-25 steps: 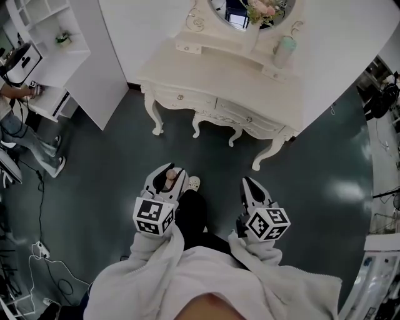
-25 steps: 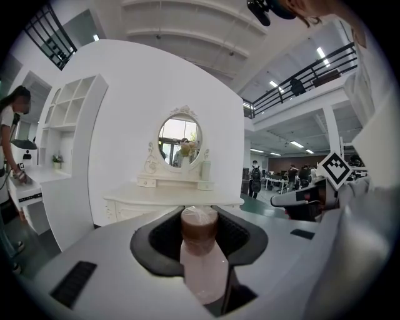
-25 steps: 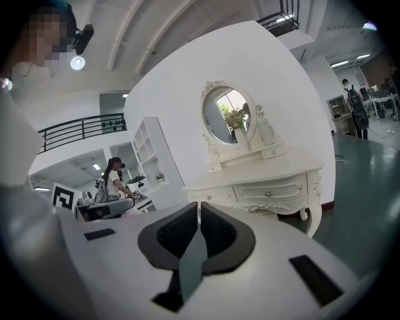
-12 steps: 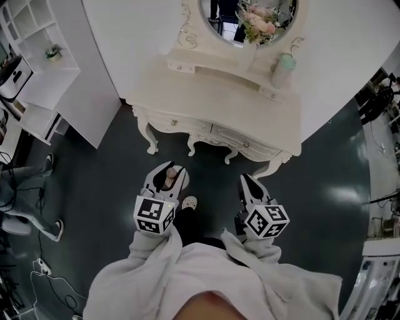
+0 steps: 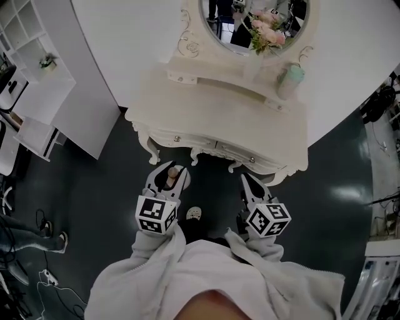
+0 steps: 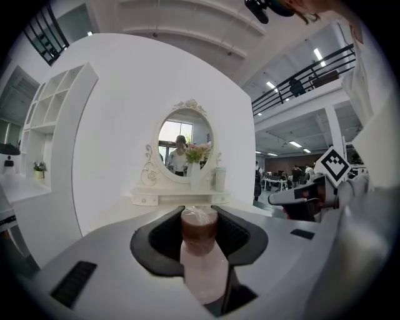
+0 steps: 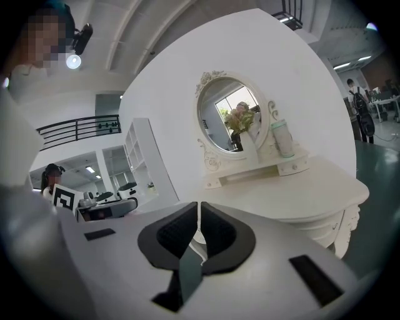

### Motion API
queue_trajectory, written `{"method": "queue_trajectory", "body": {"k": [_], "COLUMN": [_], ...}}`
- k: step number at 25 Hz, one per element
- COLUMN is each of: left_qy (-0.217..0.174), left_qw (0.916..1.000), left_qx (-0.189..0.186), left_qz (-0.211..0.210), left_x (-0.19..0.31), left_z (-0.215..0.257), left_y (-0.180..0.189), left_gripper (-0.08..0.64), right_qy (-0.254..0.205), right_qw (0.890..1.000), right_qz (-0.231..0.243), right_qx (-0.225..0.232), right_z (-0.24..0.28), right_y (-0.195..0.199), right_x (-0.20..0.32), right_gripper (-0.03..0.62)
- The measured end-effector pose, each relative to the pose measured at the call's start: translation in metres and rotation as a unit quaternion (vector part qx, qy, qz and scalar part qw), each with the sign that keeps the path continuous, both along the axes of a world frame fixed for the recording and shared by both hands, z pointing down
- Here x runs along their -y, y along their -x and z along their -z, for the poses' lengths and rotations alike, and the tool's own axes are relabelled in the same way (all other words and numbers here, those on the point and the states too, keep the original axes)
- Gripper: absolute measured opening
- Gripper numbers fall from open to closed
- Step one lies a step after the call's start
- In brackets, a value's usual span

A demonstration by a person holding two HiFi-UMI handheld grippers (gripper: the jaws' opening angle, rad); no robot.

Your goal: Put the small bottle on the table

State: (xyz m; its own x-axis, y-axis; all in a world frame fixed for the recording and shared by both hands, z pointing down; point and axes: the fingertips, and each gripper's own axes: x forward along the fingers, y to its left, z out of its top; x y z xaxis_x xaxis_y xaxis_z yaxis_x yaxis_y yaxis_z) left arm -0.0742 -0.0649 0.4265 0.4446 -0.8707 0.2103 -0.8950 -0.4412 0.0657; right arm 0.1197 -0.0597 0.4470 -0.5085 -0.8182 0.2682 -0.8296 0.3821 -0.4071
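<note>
Head view, nearest first: two pale sleeves (image 5: 187, 269) reach forward, each ending in a gripper with a black-and-white marker cube (image 5: 154, 214). The left gripper (image 5: 169, 181) has its jaws partly apart and clamped on the small bottle (image 5: 171, 172). In the left gripper view the bottle stands upright between the dark pads (image 6: 162, 236), with a pale pink body and a brown cap that rises just above them. The right gripper (image 5: 249, 184) sits beside it at about the same reach. In the right gripper view its jaws are drawn together to a thin slit with nothing between them.

Below and between the two tools a light shoe (image 5: 194, 214) rests on the dark floor (image 5: 106, 187). Both grippers are over that floor, just short of the front edge of the table (image 5: 212, 115), so the bottle is in the air and not on it.

The table is a cream dressing table with curved legs and small drawers. At its back runs a low raised ledge, where a pale green cup (image 5: 290, 81) stands to the right. Pink flowers (image 5: 267, 34) sit in front of the oval mirror (image 5: 231, 15). Farther left against the wall is a white shelf unit (image 5: 37, 69).
</note>
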Motion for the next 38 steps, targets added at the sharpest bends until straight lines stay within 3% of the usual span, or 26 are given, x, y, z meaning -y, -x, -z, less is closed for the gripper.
{"method": "queue_trajectory", "body": {"k": [13,28,38], "left_qy": [-0.005,0.032,0.028], "left_qw": [0.9995,0.9989,0.9994], "left_qx": [0.007,0.004,0.005], "left_qz": [-0.032,-0.034,-0.018], "left_x": [0.086,0.093,0.124], "left_z": [-0.009,-0.037,-0.038], "left_y": [0.016,0.037,0.036], "left_gripper": [0.140,0.140,0.140], "right_qy": [-0.004,0.041,0.043], "right_qw": [0.999,0.999,0.999], "right_qz": [-0.039,-0.030,-0.014], "right_qx": [0.004,-0.008,-0.004], "right_z": [-0.009,-0.037,-0.043], "right_y": [0.014,0.041,0.040], "right_x": [0.081,0.086,0.119], "right_gripper": [0.040,0.040,0.040]}}
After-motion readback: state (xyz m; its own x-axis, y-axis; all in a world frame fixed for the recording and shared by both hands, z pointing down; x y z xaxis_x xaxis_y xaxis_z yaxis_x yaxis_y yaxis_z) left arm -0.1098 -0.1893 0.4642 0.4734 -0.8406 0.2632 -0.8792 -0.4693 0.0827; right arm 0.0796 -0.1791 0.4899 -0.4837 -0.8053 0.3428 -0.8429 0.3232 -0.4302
